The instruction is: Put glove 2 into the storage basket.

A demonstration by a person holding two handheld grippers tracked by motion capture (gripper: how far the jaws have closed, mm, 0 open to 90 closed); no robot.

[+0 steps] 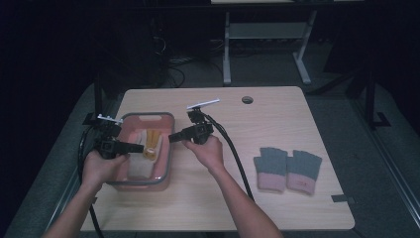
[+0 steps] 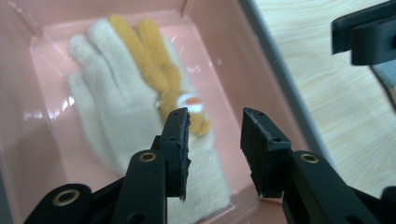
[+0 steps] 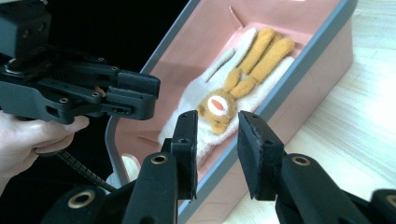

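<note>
Both tools, left (image 2: 215, 119) and right (image 3: 216, 122), hover part-open and empty over the cream-and-orange glove (image 1: 148, 144) lying in the pink bin (image 1: 166, 163) on the counter (image 1: 277, 119); lowered carelessly, either could snag it.

A dim lab or office workroom.
A wooden desk (image 1: 277, 114) with a cable hole (image 1: 247, 99) stands on grey carpet (image 1: 346, 114); behind it is a second desk's white metal frame (image 1: 227, 49), and loose cables (image 1: 173, 67) lie on the dark floor.
</note>
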